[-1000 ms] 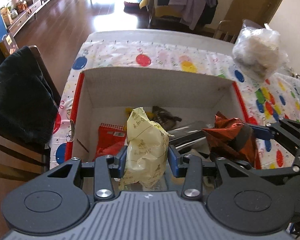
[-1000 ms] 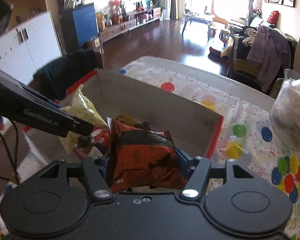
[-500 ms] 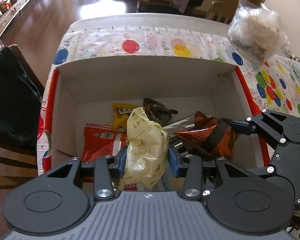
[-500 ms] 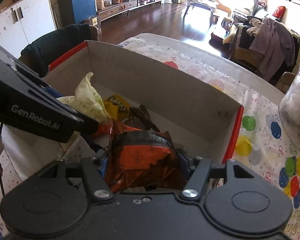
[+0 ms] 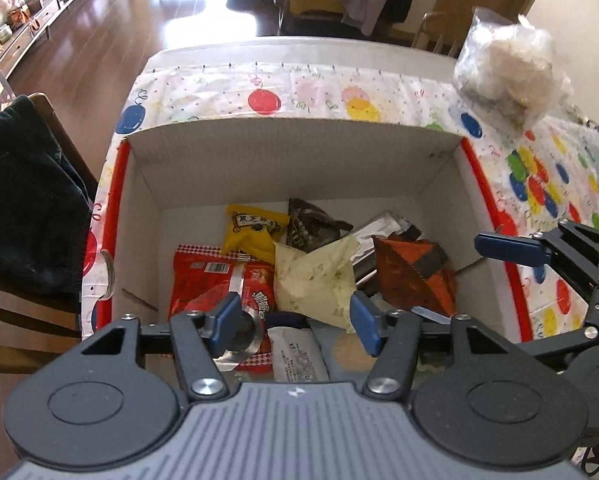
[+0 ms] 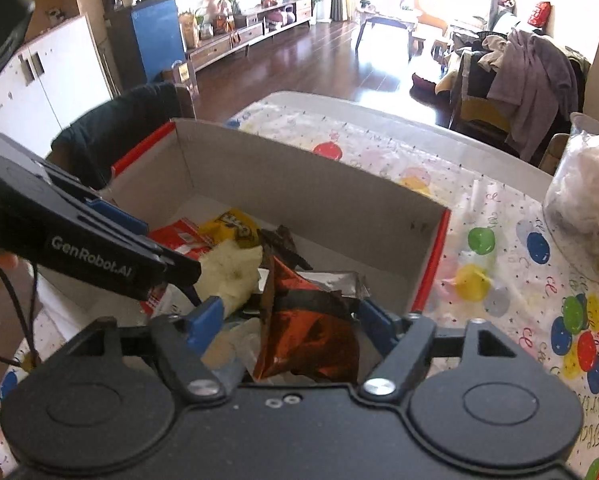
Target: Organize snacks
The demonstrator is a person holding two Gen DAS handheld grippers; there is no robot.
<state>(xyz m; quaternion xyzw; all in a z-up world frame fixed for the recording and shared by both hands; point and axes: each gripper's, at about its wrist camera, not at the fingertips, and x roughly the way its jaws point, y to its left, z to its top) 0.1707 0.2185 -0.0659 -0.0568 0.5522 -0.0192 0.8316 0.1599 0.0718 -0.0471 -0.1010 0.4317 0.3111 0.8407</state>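
**A:** Largest first?

**B:** Cardboard box [image 5: 299,160], open-topped, at twelve o'clock from both tongs, on the balloon tablecloth [image 5: 259,80]. Holds several snacks already.

**A:** Then the tongs?

**B:** Left gripper [image 5: 295,316]: opening, clamping nothing. Right gripper [image 6: 291,316]: opening too, wider, pinching nothing. Both tilted down into the near end of the box.

**A:** And in front of the left?

**B:** Pale yellow packet [image 5: 311,280], just past the fingertips toward one o'clock. Brushing the right-hand pad or just shy of it; cannot tell which. Long axis from seven to one o'clock, crumpled tip toward one. Resting on other packets, inside the box.

**A:** In front of the right?

**B:** Orange-brown packet [image 6: 307,328], between the fingers at twelve o'clock, apart from both pads. Up on edge, long axis roughly twelve to six. Also in the box, just beside the yellow one, at its three o'clock in the left wrist view.

**A:** Nearer hand for each?

**B:** Left for yellow, right for orange. Probably time to lift clear toward six, minding both wrappers.
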